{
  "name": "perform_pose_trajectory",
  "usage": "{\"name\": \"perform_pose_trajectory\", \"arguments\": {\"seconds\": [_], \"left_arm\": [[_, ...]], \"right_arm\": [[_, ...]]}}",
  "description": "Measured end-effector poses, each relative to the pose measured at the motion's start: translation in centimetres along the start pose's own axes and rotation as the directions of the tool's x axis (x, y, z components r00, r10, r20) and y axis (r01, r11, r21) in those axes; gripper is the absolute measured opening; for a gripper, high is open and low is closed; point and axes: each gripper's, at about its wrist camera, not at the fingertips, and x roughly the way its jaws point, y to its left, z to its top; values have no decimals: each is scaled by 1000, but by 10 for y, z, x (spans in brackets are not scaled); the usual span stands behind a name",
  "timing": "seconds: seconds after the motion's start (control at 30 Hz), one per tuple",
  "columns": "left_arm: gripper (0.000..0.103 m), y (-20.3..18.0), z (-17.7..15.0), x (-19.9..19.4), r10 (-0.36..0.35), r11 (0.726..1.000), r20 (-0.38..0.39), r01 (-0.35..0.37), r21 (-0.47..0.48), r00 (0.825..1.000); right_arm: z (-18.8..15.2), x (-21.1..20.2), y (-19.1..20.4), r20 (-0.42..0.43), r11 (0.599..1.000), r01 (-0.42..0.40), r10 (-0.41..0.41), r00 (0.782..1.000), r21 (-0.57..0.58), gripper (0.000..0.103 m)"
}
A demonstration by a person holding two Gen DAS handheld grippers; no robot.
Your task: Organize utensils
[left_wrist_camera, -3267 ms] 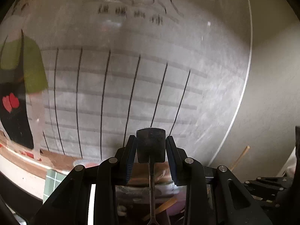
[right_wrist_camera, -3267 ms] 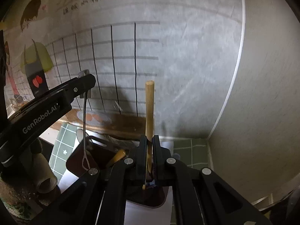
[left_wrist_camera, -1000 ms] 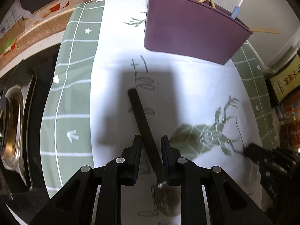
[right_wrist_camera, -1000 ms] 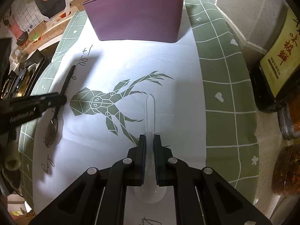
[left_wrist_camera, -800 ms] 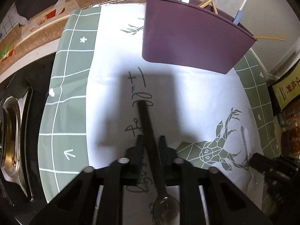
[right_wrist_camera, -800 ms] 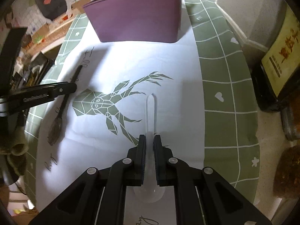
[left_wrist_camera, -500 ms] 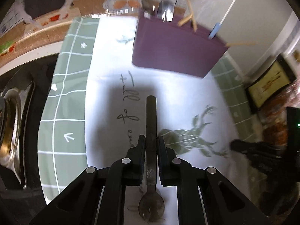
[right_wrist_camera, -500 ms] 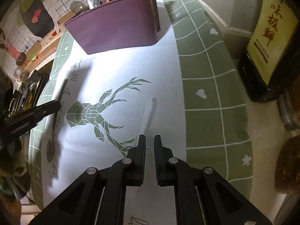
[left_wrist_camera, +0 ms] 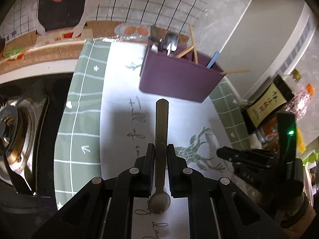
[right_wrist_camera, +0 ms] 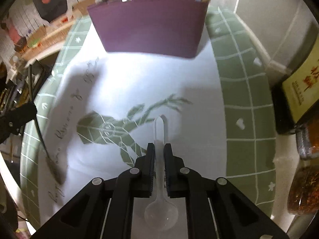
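Observation:
My left gripper (left_wrist_camera: pixel 161 149) is shut on a dark metal spoon (left_wrist_camera: pixel 161 131), handle pointing forward, bowl hanging below the fingers, lifted above the mat. My right gripper (right_wrist_camera: pixel 159 149) is shut on a clear plastic spoon (right_wrist_camera: pixel 159 135), handle forward, bowl below, also lifted. A purple utensil holder (left_wrist_camera: pixel 179 79) stands at the far end of the mat and holds metal utensils, wooden sticks and a blue handle; it also shows in the right wrist view (right_wrist_camera: pixel 149 29). The right gripper shows in the left wrist view (left_wrist_camera: pixel 249 159); the left gripper shows in the right wrist view (right_wrist_camera: pixel 18 119).
A white and green mat (left_wrist_camera: pixel 83 119) with a deer print covers the counter. A stove burner (left_wrist_camera: pixel 12 131) lies to the left. A dark bottle with a yellow label (right_wrist_camera: pixel 297 87) and spice jars (right_wrist_camera: pixel 305 191) stand to the right. A tiled wall is behind the holder.
Both grippers closed on their spoons and raised them off the mat. Both views have tilted up toward the purple holder.

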Motion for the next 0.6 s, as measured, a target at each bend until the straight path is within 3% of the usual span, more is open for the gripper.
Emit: {"name": "perform_pose_trajectory", "arguments": {"seconds": [0.4, 0.6], "left_arm": [[7, -22, 31, -33, -44, 997, 106, 36, 72, 993], [5, -28, 38, -34, -51, 995, 113, 41, 88, 992]], "right_arm": [[22, -74, -14, 178, 999, -46, 41, 983, 27, 9], [31, -83, -18, 201, 999, -19, 13, 980, 30, 9]]}}
